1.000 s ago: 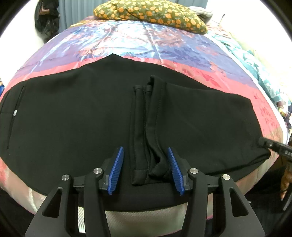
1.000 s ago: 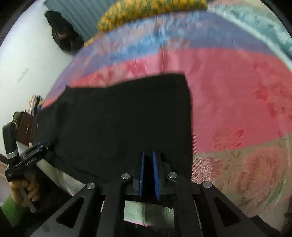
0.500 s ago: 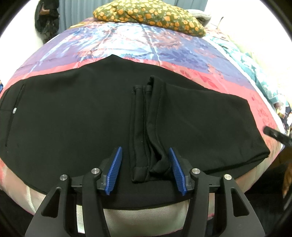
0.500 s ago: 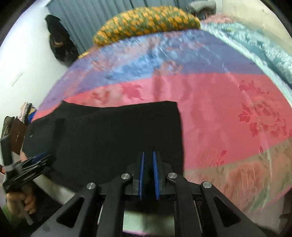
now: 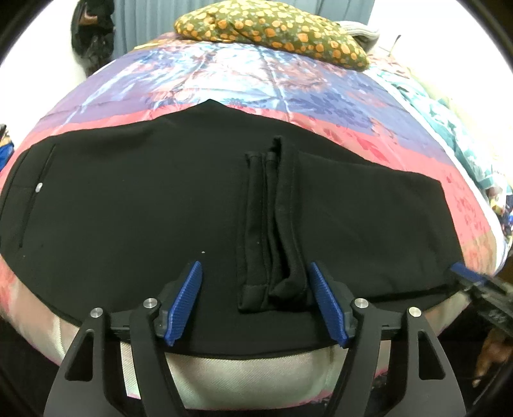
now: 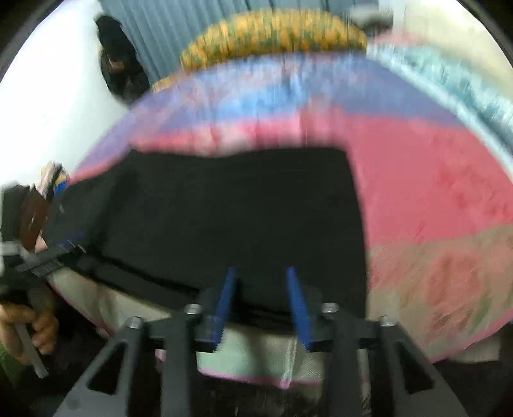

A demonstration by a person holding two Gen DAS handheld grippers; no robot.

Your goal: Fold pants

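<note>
Bed [image 5: 288,96]: covered by a floral spread in bands of purple, blue and pink, with a pale strip along the near edge. A teal patterned cloth [image 5: 455,128] is seen along the right side.

Pants [image 5: 144,208]: black, laid flat across the near part of the bed, reaching almost to its near edge. They are doubled over, with the leg ends [image 5: 272,224] lying on top near the middle, hems bunched into narrow ridges. A pocket slit with a small pale button [image 5: 39,187] is noted at the left end. In the right wrist view, which is blurred, the pants [image 6: 240,208] end in a straight edge on the right, with bare pink spread beyond.

Pillow [image 5: 272,29]: olive with orange spots, at the far end of the bed. A dark bundle [image 5: 91,32] hangs by the curtain at upper left.

Left hand-held gripper [image 5: 256,301]: jaws spread wide, blue pads on either side of the bunched leg ends, the right pad just beside the cloth; nothing is clamped.

Right hand-held gripper [image 6: 261,300]: jaws parted, narrower than the left, positioned over the near edge of the pants; contact with the cloth cannot be told through the blur. Its blue tip is also seen at the right corner of the pants in the left wrist view.
</note>
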